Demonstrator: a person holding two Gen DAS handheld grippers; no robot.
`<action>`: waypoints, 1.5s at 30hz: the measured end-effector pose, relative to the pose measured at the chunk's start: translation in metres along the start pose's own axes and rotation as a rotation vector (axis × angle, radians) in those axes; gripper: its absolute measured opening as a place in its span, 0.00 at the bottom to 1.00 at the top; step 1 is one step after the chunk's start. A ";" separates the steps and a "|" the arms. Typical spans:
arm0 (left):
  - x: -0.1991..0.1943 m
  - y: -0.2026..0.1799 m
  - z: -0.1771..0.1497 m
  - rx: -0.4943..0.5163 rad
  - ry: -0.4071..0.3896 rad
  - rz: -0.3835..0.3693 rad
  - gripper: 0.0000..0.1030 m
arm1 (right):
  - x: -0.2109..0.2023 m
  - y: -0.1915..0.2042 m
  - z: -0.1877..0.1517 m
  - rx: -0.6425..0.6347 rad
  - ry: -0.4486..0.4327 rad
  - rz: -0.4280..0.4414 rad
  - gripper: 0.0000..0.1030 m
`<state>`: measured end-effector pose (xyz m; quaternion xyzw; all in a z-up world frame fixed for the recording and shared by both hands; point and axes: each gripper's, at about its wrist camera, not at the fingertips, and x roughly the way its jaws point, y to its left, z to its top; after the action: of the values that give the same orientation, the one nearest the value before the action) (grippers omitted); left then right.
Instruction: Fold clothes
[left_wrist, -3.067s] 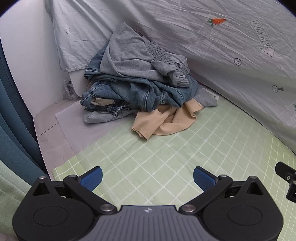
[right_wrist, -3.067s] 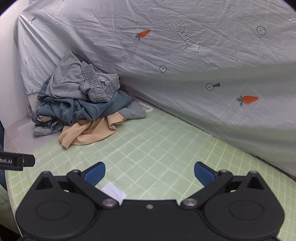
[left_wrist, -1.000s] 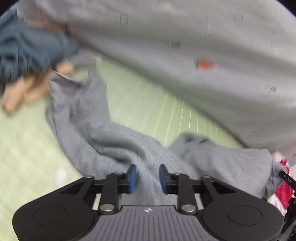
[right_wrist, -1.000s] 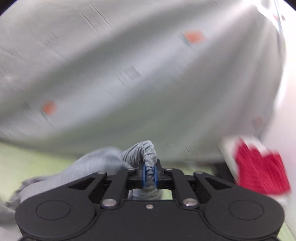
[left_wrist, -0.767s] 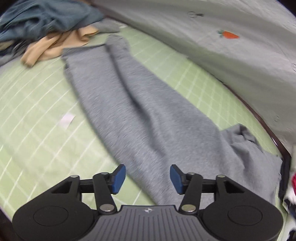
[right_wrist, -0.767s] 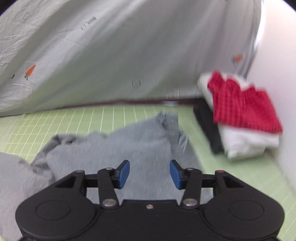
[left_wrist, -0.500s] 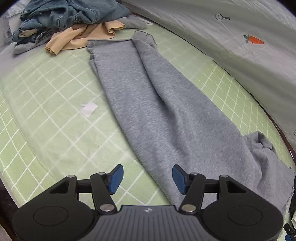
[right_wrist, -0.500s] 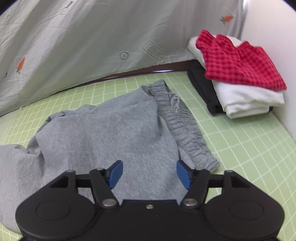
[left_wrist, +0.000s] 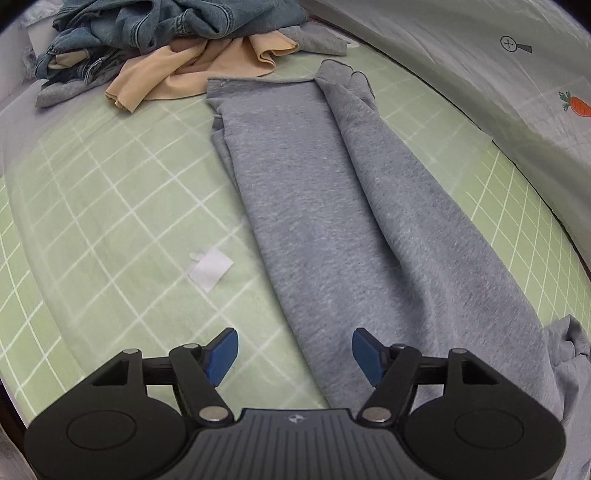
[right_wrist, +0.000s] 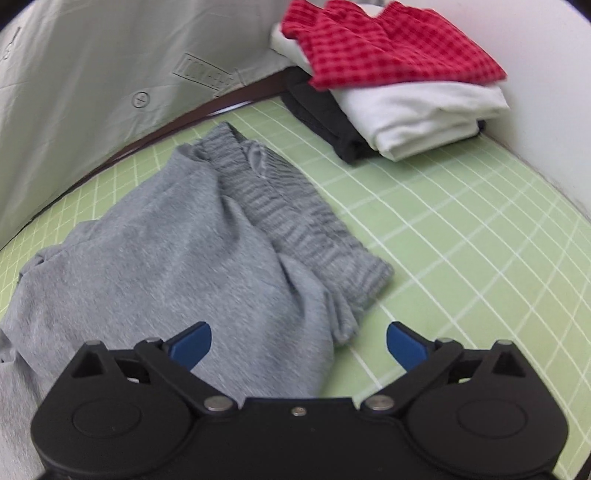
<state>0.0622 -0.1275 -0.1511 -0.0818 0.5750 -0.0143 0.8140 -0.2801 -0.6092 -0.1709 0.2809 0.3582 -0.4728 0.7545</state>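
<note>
With the grey sweatpants (left_wrist: 332, 206) laid out long on the green checked sheet (left_wrist: 92, 206), I've got both claws hovering over them and nothing pinched. My left gripper (left_wrist: 294, 352) hangs over the near edge of a trouser leg, jaws still spreading, with cloth below them but not gripped. My right gripper (right_wrist: 298, 341) sits over the hip end, jaws opening to their widest, with the fabric edge between them and no pad pressing on it.

Reading the sweatpants as my landmark: the legs lie one over the other, running away from my left claw toward the heap of unfolded laundry (left_wrist: 155, 40), denim and a tan piece, just past the cuffs. That looks like a lengthwise halving already made, so I judge the next fold goes across. The ribbed waistband (right_wrist: 291, 221) is bunched and twisted at the right end, and wants flattening first. Beyond the waistband, well apart, sits the folded stack (right_wrist: 399, 74), red checked on white on black, probably where these pants finish up. Left of the legs lies a small white paper scrap (left_wrist: 210, 267).

Writing: the grey backdrop sheet (left_wrist: 461, 48) shows a carrot print (left_wrist: 576, 103) and a crosshair mark; a boxed label in the right view is too blurred to read.
</note>
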 end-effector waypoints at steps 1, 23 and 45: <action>0.001 0.003 0.003 -0.001 -0.003 0.003 0.67 | -0.002 -0.003 -0.003 0.018 0.005 -0.008 0.99; 0.031 0.005 0.056 0.093 0.005 -0.043 0.49 | 0.011 0.034 -0.032 0.138 0.122 -0.122 1.00; 0.045 0.025 0.088 -0.097 -0.042 -0.104 0.21 | 0.026 0.022 -0.015 0.125 0.156 -0.146 1.00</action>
<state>0.1583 -0.0981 -0.1683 -0.1511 0.5528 -0.0269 0.8191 -0.2565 -0.6023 -0.1985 0.3365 0.4054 -0.5244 0.6689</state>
